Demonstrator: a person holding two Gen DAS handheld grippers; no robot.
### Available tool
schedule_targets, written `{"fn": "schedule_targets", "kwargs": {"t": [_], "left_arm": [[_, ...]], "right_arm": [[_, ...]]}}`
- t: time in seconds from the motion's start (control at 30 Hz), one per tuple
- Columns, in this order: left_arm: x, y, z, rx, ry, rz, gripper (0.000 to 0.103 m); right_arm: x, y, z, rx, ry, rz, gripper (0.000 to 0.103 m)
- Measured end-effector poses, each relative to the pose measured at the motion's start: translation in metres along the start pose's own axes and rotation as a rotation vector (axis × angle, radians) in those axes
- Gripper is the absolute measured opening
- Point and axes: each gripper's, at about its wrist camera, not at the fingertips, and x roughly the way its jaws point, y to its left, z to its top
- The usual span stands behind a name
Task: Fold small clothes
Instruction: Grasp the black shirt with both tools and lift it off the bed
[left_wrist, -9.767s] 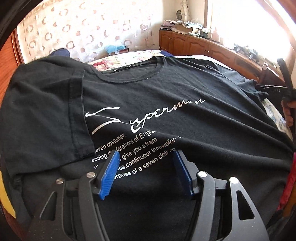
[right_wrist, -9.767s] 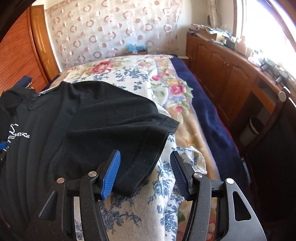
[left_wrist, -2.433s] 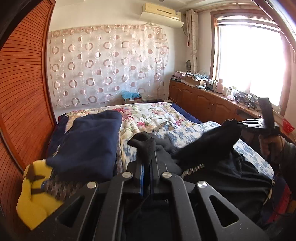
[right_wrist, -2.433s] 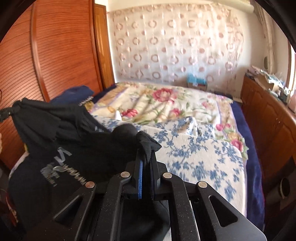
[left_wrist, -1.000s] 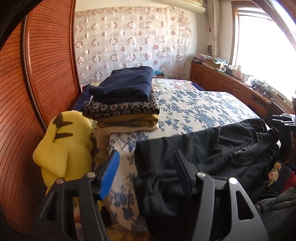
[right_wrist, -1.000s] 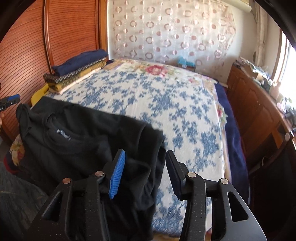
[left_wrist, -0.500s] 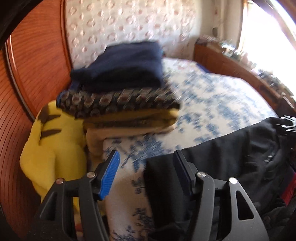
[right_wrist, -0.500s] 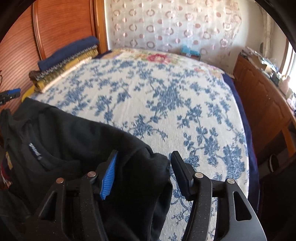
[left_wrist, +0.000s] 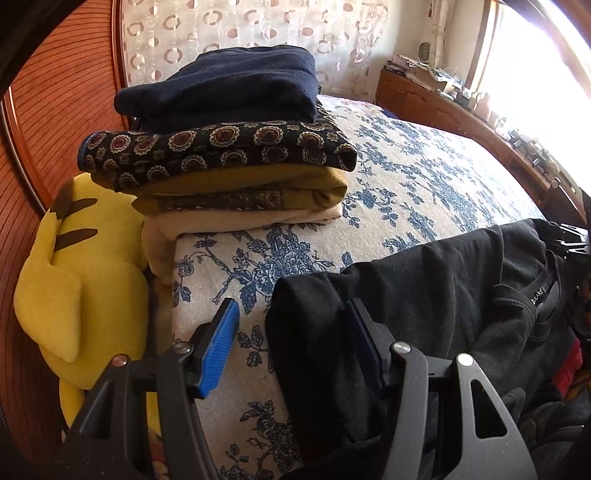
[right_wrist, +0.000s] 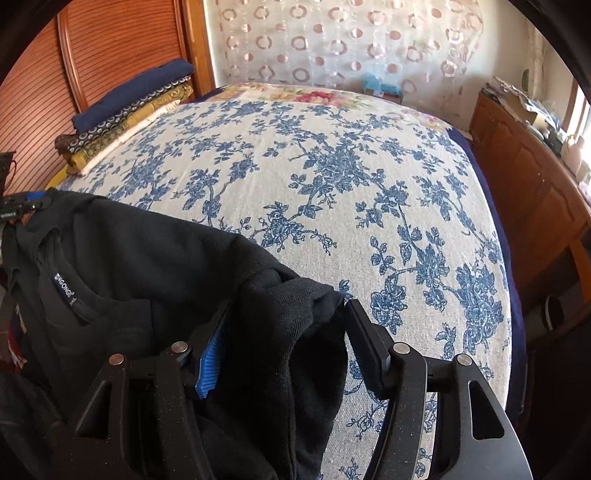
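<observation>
Since both tongs let go a second ago, the left tongs (left_wrist: 291, 347) and right tongs (right_wrist: 284, 336) gape wide, each straddling a bunched end of the shirt (left_wrist: 424, 295), now dropped in a heap on the bed's (right_wrist: 369, 184) near edge. Fold looks not yet begun; spreading flat comes first. Beyond, a folded stack (left_wrist: 229, 147) sits near the headboard.

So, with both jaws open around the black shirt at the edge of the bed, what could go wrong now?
1. Much of the black shirt hangs over the near edge of the bed; released like this, it may slide off.
2. The cloth is bunched inside the right gripper, so closing there may pinch several layers and spoil the fold.
3. The left gripper works close to the folded stack; a wide sweep could topple it.
</observation>
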Motion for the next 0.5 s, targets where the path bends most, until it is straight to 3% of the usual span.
{"fn": "schedule_targets", "kwargs": {"t": [0.03,0.07,0.1,0.17,0.27,0.5], "left_arm": [[0.000,-0.001,0.000,-0.002,0.001,-0.005,0.054],[-0.001,-0.003,0.000,0.002,0.000,-0.018,0.041],[-0.002,-0.006,0.000,0.007,0.004,-0.046,0.021],[-0.007,-0.015,0.000,0.015,0.006,-0.081,0.006],[-0.028,-0.031,0.001,0.046,-0.050,-0.076,0.005],[-0.136,-0.054,0.016,0.051,-0.305,-0.153,0.005]], "right_arm": [[-0.001,0.001,0.000,-0.010,0.005,0.009,0.055],[-0.002,0.003,0.001,-0.019,0.007,0.024,0.040],[-0.004,0.005,0.001,-0.030,0.009,0.056,0.025],[-0.006,0.010,0.000,-0.043,0.006,0.071,0.017],[-0.022,0.015,-0.001,-0.040,-0.049,0.087,0.014],[-0.118,0.014,0.002,-0.022,-0.236,0.075,0.013]]}}
